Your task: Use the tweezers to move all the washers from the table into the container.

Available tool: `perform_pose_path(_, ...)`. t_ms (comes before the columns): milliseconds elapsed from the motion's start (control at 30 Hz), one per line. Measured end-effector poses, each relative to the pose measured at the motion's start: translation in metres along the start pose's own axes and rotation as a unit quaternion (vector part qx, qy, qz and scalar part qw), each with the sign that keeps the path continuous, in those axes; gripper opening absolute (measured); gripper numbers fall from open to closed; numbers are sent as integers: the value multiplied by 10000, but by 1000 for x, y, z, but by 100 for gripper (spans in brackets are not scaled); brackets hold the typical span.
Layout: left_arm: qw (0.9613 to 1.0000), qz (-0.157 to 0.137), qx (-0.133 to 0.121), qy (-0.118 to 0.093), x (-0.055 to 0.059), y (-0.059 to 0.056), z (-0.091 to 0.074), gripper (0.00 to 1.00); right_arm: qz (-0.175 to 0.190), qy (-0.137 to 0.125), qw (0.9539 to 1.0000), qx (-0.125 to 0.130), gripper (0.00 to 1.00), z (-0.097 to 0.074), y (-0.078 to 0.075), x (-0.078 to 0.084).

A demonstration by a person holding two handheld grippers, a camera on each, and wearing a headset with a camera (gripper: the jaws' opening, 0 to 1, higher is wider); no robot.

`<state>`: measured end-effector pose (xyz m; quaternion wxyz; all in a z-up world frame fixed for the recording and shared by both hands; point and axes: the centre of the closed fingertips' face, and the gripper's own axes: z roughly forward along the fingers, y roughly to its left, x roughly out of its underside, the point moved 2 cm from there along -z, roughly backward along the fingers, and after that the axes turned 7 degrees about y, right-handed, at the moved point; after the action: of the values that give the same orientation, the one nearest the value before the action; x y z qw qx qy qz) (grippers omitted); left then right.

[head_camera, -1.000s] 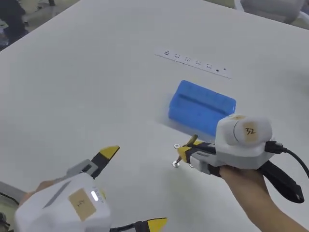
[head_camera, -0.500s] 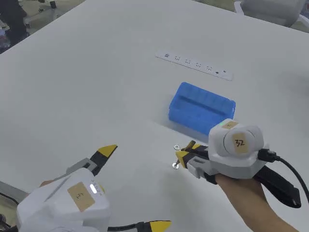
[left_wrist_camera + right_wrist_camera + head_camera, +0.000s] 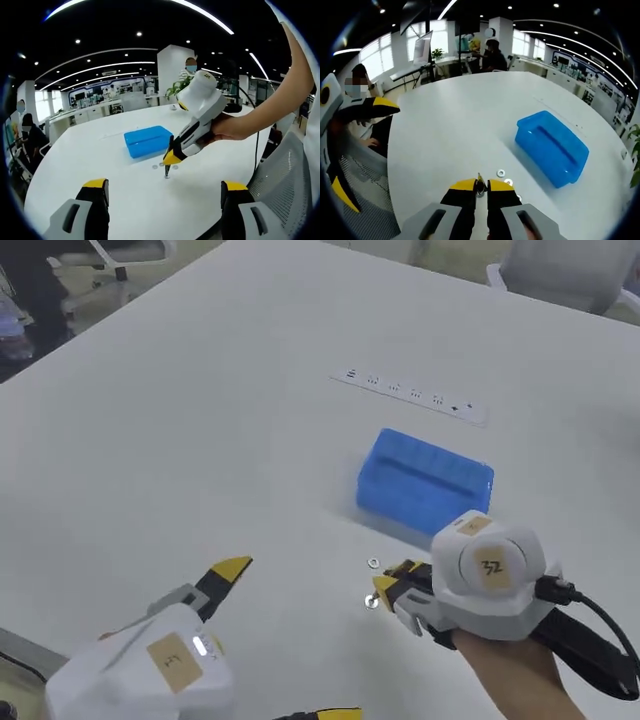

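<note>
Left: left claw point(image 3: 287, 638) is low over the white worktop point(image 3: 200, 420), jaws spread wide with nothing between them. The left gripper view agrees: both yellow tips stand far apart over bare surface.

Centre: loose washers point(image 3: 501, 173) lie on the worktop just ahead of the right claw's tips, near the container's closest side. The right gripper view shows two clearly, close together. A third, nearer the jaw, is too small to be sure of.

The right claw point(image 3: 398, 587) is closed tight on the tweezers point(image 3: 167, 170), which stick out past the yellow tips and point down at the worktop among the washers. Cannot tell whether the tweezer tip has one pinched.

Centre-right: blue container point(image 3: 425, 480), rectangular, sits flat on the worktop just beyond the washers and apart from both claws. Cannot tell what is inside it.

Behind it: white power strip point(image 3: 410, 397), lying flat, well apart from the container.
</note>
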<state>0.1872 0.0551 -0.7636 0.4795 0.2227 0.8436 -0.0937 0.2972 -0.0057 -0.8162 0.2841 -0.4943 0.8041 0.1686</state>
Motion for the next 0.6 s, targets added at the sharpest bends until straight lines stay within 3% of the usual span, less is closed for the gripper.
perform_pose_path(200, 10000, 10, -54, 52, 1, 2, 0, 88, 2, 38, 10000, -51, 3, 0, 2, 0)
perform_pose_path(600, 9999, 71, -61, 63, 1, 2, 1, 93, -57, -37, 9998, -178, 3, -16, -3, -20)
